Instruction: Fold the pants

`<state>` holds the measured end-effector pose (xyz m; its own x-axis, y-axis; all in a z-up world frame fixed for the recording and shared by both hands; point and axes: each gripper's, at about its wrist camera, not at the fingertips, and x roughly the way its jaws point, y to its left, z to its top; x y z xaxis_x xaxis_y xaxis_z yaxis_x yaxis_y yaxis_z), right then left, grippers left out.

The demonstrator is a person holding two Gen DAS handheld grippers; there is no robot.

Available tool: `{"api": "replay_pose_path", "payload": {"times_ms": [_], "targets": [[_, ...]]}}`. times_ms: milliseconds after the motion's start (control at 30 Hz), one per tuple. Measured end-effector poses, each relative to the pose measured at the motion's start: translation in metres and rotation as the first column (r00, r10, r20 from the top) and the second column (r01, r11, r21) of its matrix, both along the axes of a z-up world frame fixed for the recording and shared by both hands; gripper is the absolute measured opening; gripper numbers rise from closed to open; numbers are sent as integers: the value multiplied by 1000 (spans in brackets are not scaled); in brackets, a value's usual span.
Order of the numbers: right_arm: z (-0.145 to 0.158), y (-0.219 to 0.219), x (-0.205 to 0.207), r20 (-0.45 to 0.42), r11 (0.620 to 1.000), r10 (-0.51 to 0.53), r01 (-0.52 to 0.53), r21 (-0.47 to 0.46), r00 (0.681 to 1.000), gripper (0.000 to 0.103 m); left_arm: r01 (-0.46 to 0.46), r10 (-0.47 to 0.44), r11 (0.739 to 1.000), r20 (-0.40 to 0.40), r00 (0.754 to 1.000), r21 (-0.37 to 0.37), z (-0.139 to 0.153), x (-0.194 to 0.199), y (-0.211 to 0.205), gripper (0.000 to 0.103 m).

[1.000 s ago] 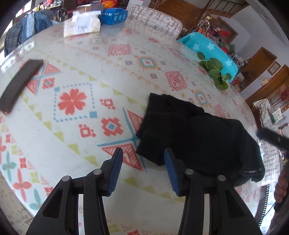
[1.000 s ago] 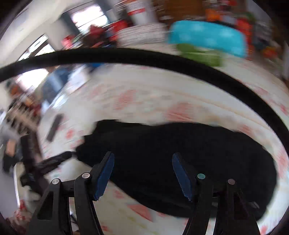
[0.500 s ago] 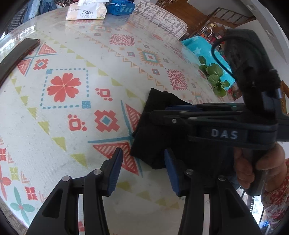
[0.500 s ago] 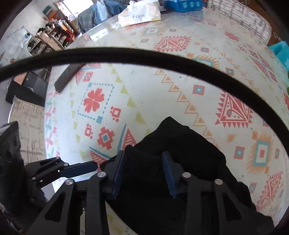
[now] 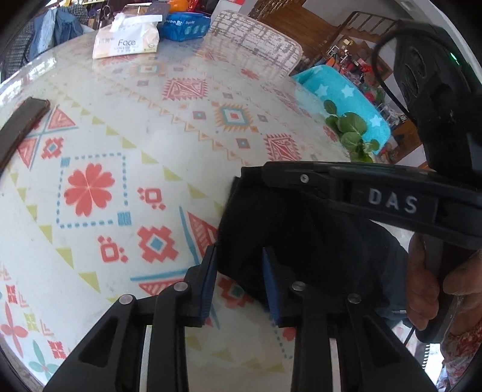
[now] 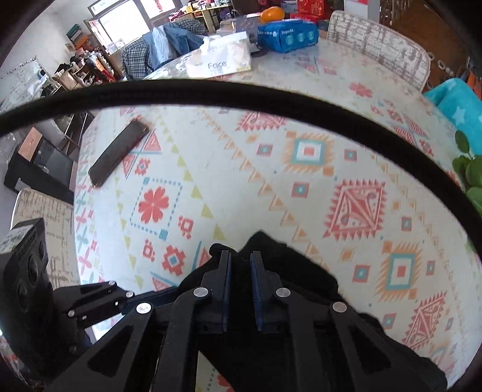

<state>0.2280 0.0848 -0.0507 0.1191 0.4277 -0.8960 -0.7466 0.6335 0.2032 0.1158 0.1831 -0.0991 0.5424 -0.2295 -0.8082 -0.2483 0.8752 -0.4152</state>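
Black pants (image 5: 301, 235) lie bunched on the patterned table (image 5: 150, 135), toward its right side. My left gripper (image 5: 239, 271) points down at their near left corner. Its jaws are closing, the cloth corner lies between the blue pads, and I see no pinch in the fabric. My right gripper (image 6: 241, 271) reaches over the pants (image 6: 301, 286) from the right, held by a hand (image 5: 421, 289). Its jaws are closing too, now down to a narrow gap, with a ridge of black cloth pinched up between the pads. The left gripper's fingers (image 6: 99, 297) show at the lower left of the right wrist view.
A dark flat case (image 5: 21, 126) lies at the table's left edge. A tissue pack (image 5: 126, 42) and a blue pack (image 5: 183, 25) sit at the far end by a chair back (image 5: 253, 36). Green leaves (image 5: 349, 129) stand at the right edge. A black cable (image 6: 241, 93) arcs across the right wrist view.
The right gripper swung in over the pants and closed from wide to a narrow gap on the cloth. The left gripper moved up to the corner and its jaws narrowed.
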Motion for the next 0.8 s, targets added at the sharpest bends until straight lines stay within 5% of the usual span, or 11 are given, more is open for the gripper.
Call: {"api": "replay_pose_path", "payload": {"times_ms": [233, 367, 500, 633, 800], "targets": [[-40, 18, 21, -17, 994, -90, 89, -62, 996, 20, -21, 23, 998, -34, 999, 59, -2, 0, 11, 41], [-8, -26, 21, 16, 980, -196, 196, 19, 980, 32, -22, 26, 989, -27, 999, 143, 14, -11, 17, 41], [32, -117, 8, 41, 916, -390, 383, 117, 920, 56, 8, -6, 988, -16, 1000, 156, 29, -16, 12, 45], [49, -250, -25, 14, 757, -639, 626, 190, 769, 57, 117, -119, 982, 7, 993, 149, 41, -8, -21, 48], [34, -427, -96, -57, 408, -905, 898, 162, 422, 57, 273, -276, 953, 3, 961, 135, 41, 11, -84, 50]]}}
